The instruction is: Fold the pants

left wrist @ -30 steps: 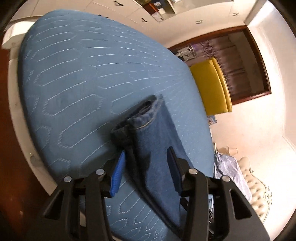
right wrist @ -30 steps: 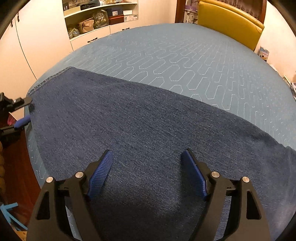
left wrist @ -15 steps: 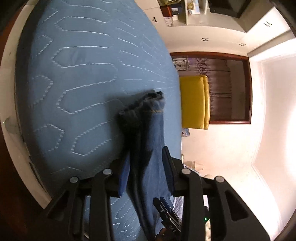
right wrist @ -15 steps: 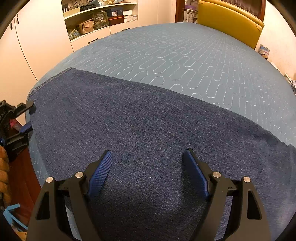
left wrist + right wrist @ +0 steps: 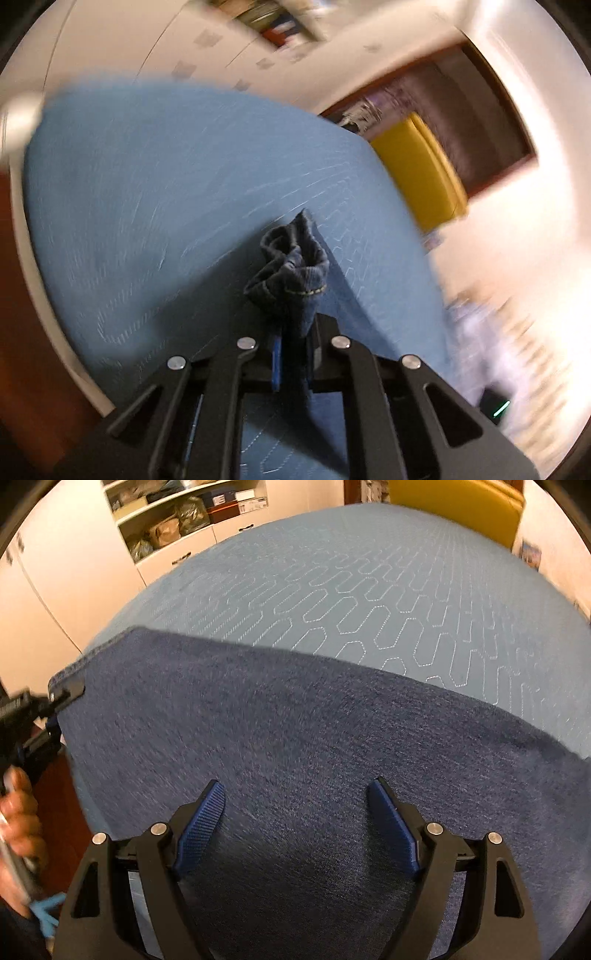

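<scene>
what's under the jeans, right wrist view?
The blue quilted bedspread runs under the jeans and shows beyond their far edge. Anything beneath the denim itself is covered.

I can read no text, label, brand or number in either view. The boxes on the white wall shelves (image 5: 207, 513), far ahead of my right claw (image 5: 295, 830), are too small and blurred to make out.
</scene>
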`<control>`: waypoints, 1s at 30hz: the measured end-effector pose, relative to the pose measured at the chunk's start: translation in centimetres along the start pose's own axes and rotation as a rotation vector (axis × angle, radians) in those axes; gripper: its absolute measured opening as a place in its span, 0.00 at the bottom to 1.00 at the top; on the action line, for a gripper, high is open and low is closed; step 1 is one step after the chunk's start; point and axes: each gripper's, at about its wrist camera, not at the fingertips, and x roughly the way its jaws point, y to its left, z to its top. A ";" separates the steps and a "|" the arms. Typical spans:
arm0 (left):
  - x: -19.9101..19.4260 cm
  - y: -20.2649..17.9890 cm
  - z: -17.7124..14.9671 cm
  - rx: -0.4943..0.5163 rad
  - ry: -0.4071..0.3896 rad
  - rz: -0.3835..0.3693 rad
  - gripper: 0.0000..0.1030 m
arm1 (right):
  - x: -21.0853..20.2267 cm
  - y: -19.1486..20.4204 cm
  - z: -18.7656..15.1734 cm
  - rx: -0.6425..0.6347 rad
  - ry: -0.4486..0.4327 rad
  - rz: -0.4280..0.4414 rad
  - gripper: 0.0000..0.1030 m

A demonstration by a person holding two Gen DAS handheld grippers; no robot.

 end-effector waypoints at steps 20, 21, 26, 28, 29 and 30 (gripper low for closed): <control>4.3 -29.3 -40.0 1.682 -0.161 0.327 0.34 | -10.8 -25.2 -16.3 0.784 -0.055 0.503 0.78; 4.8 -28.7 -40.9 1.716 -0.175 0.347 0.40 | -10.8 -25.7 -17.2 0.799 -0.048 0.502 0.78; 2.9 -25.4 -41.1 1.705 -0.278 0.388 0.66 | -11.5 -25.8 -18.2 0.771 -0.046 0.512 0.78; 2.8 -24.8 -40.4 1.718 -0.275 0.400 0.66 | -11.5 -25.3 -17.7 0.760 -0.040 0.512 0.78; 3.0 -24.7 -40.2 1.729 -0.264 0.389 0.66 | -11.3 -25.1 -17.6 0.758 -0.034 0.516 0.78; 3.3 -24.8 -40.1 1.745 -0.259 0.380 0.66 | -11.0 -24.8 -17.4 0.752 -0.026 0.526 0.78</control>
